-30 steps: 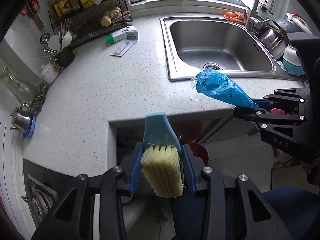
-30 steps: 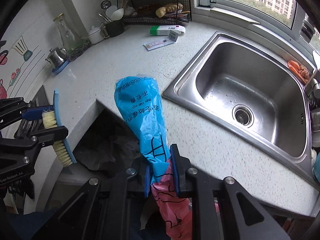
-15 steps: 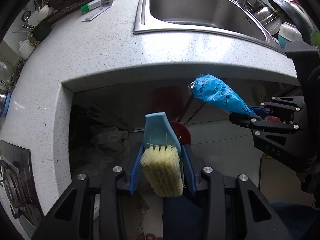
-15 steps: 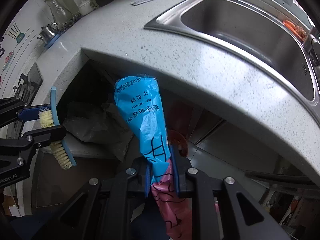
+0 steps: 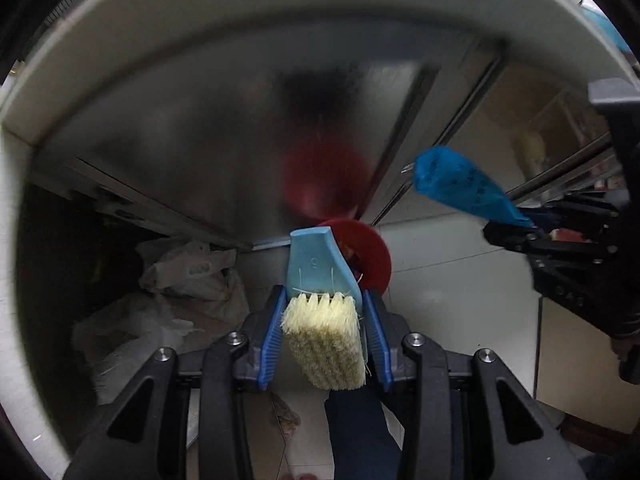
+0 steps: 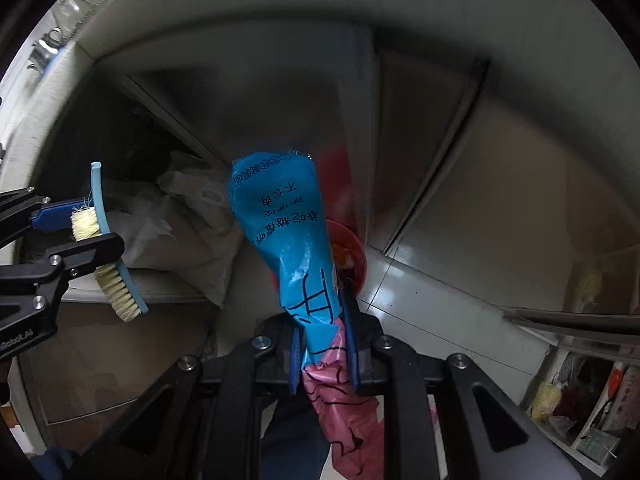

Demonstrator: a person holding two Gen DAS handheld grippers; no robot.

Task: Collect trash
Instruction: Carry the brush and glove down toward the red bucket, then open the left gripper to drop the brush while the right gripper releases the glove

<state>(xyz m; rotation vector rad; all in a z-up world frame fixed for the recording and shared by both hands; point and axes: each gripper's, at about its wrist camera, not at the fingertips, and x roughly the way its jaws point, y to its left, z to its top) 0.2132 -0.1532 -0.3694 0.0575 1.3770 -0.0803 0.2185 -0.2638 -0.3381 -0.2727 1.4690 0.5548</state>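
While the crumpled blue-and-pink plastic wrapper (image 6: 298,256) is pinched lengthwise by the right hand-held gripper (image 6: 322,344), the round red bin (image 6: 350,256) is seen just ahead below.

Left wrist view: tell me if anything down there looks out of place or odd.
The scrub brush gripped in the left tongs sits slightly crooked, bristles facing the camera. On the floor beyond it, crumpled white plastic bags lie loose under the counter. The red round thing behind the brush is too blurred to judge.
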